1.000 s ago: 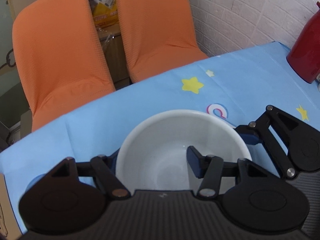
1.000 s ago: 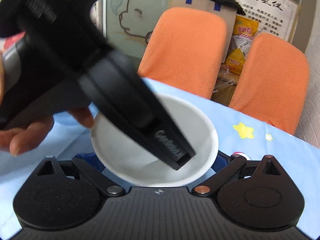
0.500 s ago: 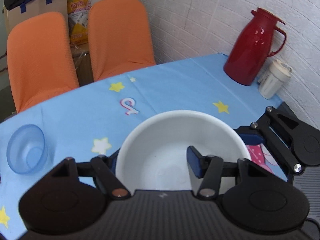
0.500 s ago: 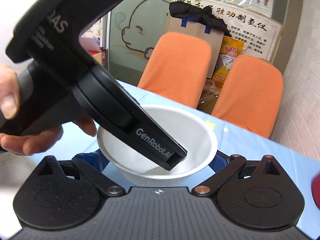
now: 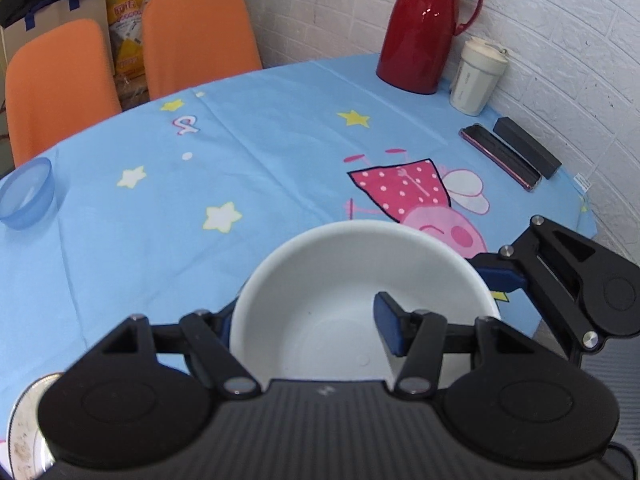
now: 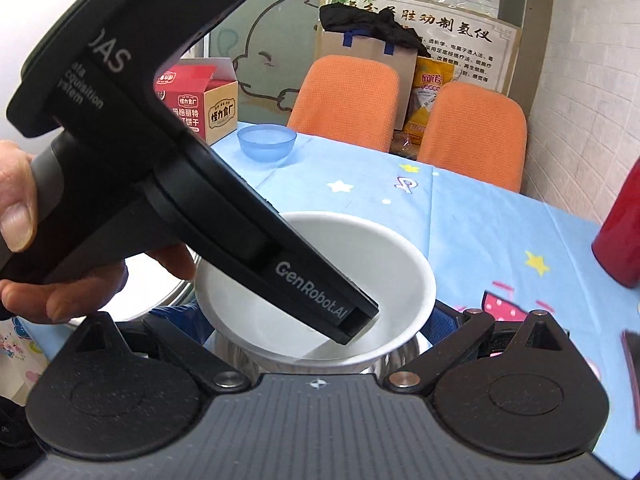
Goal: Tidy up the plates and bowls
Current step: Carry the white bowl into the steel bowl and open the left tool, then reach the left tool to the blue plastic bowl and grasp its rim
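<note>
White brick wall and two orange chairs (image 5: 200, 36) close off the far side of my round table (image 5: 280, 128), which wears a blue cloth printed with stars and a pink cartoon pig. I have the white bowl (image 5: 320, 280) carried above that cloth, mouth up and roughly level; being round, it has no long axis to speak of.

My left gripper (image 5: 306, 326) pinches the bowl's near wall: one blue pad sits inside the bowl, the other finger outside the rim on the opposite side. My right gripper (image 6: 316, 320) straddles the bowl from outside, a blue pad at each flank; I cannot tell whether those pads truly press on it, since the bowl hides the contact.

From the left wrist I see what the right cannot: the whole red thermos (image 5: 424, 28) by the wall, a cream cup (image 5: 478, 78) just beside it, two dark flat cases (image 5: 512, 156) near the table edge, and a patterned plate (image 5: 20, 436) at the lower left corner.

From the right wrist I get the left tool's black body reaching into the bowl, the hand (image 6: 24, 240) gripping its handle, something shiny and metallic directly under the bowl, and a red carton (image 6: 200, 100) behind the small blue bowl (image 6: 267, 142), which stands well apart near the far edge.
</note>
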`<state>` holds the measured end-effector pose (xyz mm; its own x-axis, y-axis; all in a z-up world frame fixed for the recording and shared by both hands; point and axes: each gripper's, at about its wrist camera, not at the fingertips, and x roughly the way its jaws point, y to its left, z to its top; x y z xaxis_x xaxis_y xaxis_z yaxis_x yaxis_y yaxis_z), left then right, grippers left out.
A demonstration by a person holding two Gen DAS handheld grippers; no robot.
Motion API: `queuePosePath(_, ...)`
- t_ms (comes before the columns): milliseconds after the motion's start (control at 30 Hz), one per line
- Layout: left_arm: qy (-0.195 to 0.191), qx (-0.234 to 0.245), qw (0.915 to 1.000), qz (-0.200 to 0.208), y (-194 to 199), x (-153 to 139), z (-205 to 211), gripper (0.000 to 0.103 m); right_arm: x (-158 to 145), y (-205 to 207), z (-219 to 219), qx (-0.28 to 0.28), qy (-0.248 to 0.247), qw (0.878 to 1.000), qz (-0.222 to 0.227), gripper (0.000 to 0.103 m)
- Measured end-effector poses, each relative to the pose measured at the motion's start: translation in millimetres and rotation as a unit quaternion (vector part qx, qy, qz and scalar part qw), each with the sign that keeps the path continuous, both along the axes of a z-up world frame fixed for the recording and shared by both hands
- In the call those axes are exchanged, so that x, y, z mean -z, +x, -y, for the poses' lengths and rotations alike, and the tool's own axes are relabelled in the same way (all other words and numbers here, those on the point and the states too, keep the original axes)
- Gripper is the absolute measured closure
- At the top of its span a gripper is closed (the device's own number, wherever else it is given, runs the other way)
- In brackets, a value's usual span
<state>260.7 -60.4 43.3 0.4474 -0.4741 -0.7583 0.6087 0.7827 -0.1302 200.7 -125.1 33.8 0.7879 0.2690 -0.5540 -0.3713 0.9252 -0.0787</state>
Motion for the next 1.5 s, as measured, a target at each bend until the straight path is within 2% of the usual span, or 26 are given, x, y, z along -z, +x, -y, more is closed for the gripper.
queuePosePath(433,0.019,-0.006,0.9995,-0.026,13.9,31.3,10.3,0.045,31.7,12.5,9.9,0.008,0.008,1.000,-0.006,0.015)
queuePosePath(500,0.026,-0.008,0.9993,-0.024,16.0,33.4,11.9,0.042,32.8,11.5,12.9,0.015,0.000,1.000,-0.004,0.015)
queuePosePath(700,0.021,-0.013,0.9992,-0.032,18.9,30.8,8.4,0.035,30.6,-0.1,21.1,0.017,-0.002,1.000,-0.002,0.015)
queuePosePath(833,0.021,-0.017,0.9995,-0.017,11.1,20.9,3.2,0.031,25.1,-13.2,34.1,0.028,-0.015,0.999,0.004,0.015)
queuePosePath(1033,-0.004,-0.030,0.9995,0.004,-4.2,-0.1,-15.9,0.029,13.3,-36.9,65.9,0.052,0.037,0.998,-0.003,0.015)
queuePosePath(1233,-0.009,-0.071,0.9973,0.018,-11.7,-10.5,-51.2,0.029,10.3,-52.2,77.1,0.072,0.051,0.996,0.001,0.015)
queuePosePath(1400,-0.005,-0.119,0.9928,0.012,-6.7,-8.3,-89.3,0.029,6.8,-46.2,76.1,0.060,0.081,0.995,-0.009,0.015)
queuePosePath(1500,-0.003,-0.144,0.9895,0.010,1.4,-9.2,-110.7,0.029,-6.3,-31.2,69.2,0.040,0.076,0.996,-0.002,0.015)
